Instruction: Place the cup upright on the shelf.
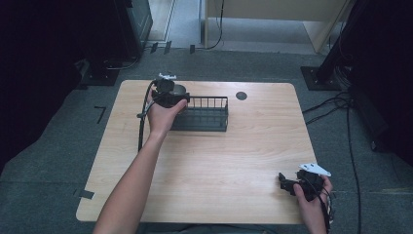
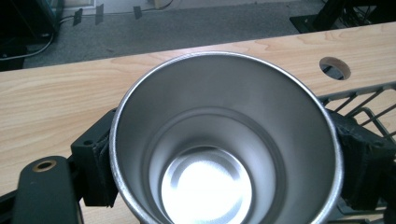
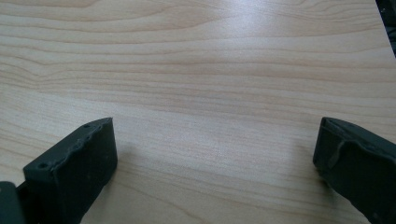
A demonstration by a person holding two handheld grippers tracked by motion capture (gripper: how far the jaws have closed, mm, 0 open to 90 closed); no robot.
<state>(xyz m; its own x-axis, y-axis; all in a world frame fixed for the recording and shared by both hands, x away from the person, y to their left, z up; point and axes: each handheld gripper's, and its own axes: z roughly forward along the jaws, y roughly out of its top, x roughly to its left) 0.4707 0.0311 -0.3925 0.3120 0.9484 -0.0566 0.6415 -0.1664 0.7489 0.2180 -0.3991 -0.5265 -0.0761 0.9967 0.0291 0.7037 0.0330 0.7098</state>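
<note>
High view first: the left forearm runs diagonally up from the bottom edge, stretched out far, with the left hand (image 1: 163,114) wrapped round the left hand-held gripper (image 1: 171,95) at the far-left part of the table (image 1: 234,161). It's holding a steel cup (image 1: 179,90) right at the left end of a black wire basket (image 1: 207,114); can't tell from up here if the cup touches the wires. The right hand (image 1: 314,202) sits low near the table's front right corner, with the right hand-held gripper (image 1: 288,183) pointing left across the wood. Loads of bare tabletop between the two hands, and a round cable hole (image 1: 241,95) just past the basket's right end

Left gripper view: looking straight down into the cup (image 2: 226,140), open mouth up, with a black jaw pressed against each side of its wall, so it's clamped firmly. Basket wires (image 2: 369,109) poke in at the right, the cable hole (image 2: 334,68) beyond them, and the table's far edge runs across the top

Right gripper view: jaws spread wide apart with nothing between them, just bare wood grain (image 3: 201,79)
</note>
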